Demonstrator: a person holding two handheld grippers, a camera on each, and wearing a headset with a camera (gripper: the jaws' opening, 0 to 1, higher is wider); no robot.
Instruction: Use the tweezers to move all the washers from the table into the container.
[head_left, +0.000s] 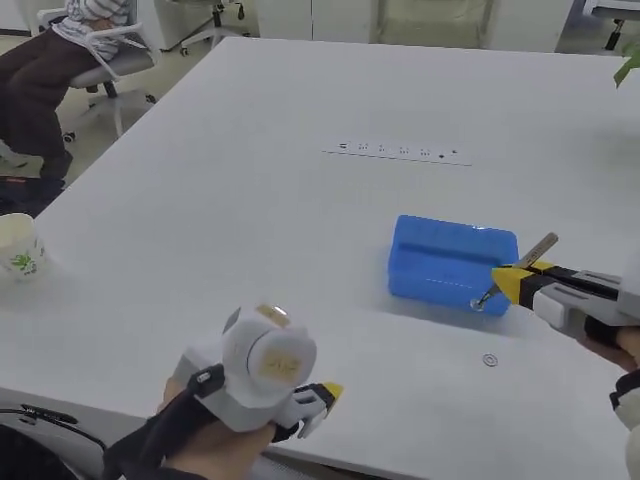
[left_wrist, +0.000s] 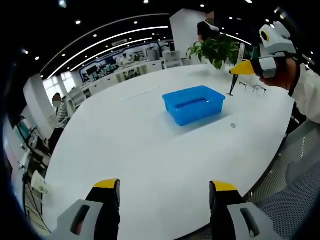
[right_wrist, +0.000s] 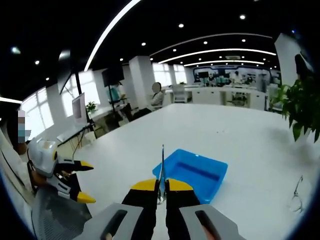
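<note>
One small silver ring washer (head_left: 490, 360) lies flat on the white bench (head_left: 300, 230). It sits just in front of the blue rectangular plastic container (head_left: 452, 262), near that container's front right corner and apart from it. The container is open-topped and stands right of centre on the bench. Its contents cannot be made out.

The right gripper (right_wrist: 161, 186) has its yellow-tipped fingers (right_wrist: 145, 185) pressed together on the slim metal tweezers (right_wrist: 163, 167), which project forward past the fingertips. In the head view the tweezer tips point down at the container's front right corner. Something small and round shows at the tips, but it cannot be told whether it is a washer. The washer on the bench lies apart from the tips, on the side nearer the person.

The left gripper (left_wrist: 165, 186) hangs over the near bench edge, well apart from the container. Its fingers (left_wrist: 107, 184) are spread wide with nothing between them.

A white paper cup with a green print (head_left: 20, 247) stands at the bench's left edge. A socket strip (head_left: 398, 152) lies beyond the container. A pair of eyeglasses (left_wrist: 255, 88) and a green plant (left_wrist: 215, 49) occupy the far right. All are well apart from the washer.
</note>
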